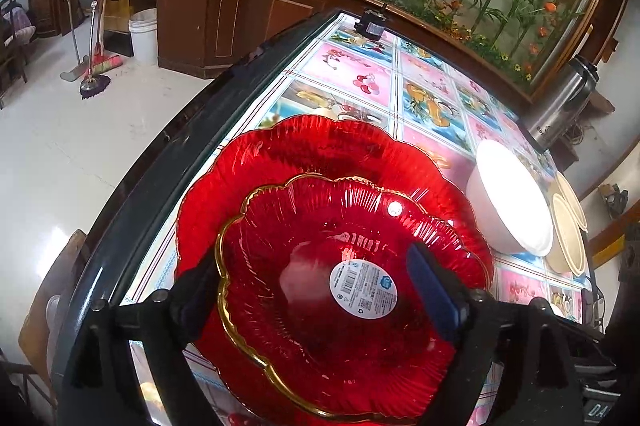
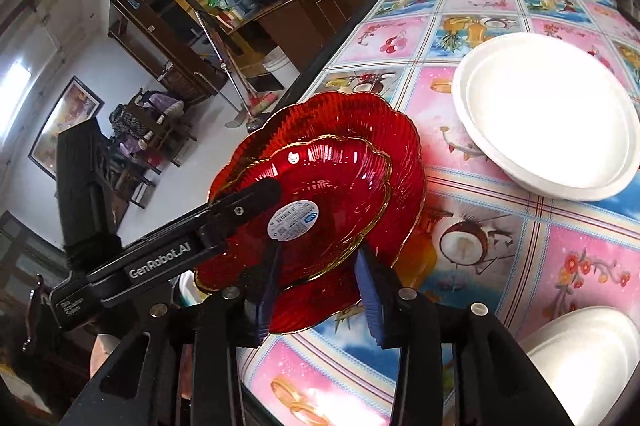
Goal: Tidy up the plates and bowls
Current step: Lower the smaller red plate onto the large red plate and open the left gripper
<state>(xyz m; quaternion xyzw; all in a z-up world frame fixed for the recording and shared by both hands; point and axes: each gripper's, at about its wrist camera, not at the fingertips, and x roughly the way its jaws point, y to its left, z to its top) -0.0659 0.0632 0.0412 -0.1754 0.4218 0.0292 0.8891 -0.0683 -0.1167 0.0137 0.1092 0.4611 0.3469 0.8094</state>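
Observation:
A small red glass plate [image 1: 320,226] with a gold rim and a round sticker lies nested in a larger red glass plate [image 1: 320,145] near the table's left edge. My left gripper [image 1: 316,286] stands wide open over the small plate, one finger beside its left rim and the blue pad [image 1: 432,290] above its right side. In the right wrist view the left gripper [image 2: 240,209] reaches in from the left across the small plate [image 2: 332,177]. My right gripper [image 2: 320,290] is open, and the near rim of the large plate [image 2: 408,153] sits loosely between its blue pads.
The table [image 2: 580,266] has a glossy fruit-pattern cloth. On it stand a white bowl [image 1: 512,197], stacked beige dishes [image 1: 568,226], a wide white bowl [image 2: 548,113] and another white bowl [image 2: 588,358]. A small black device [image 1: 372,25] sits at the far edge.

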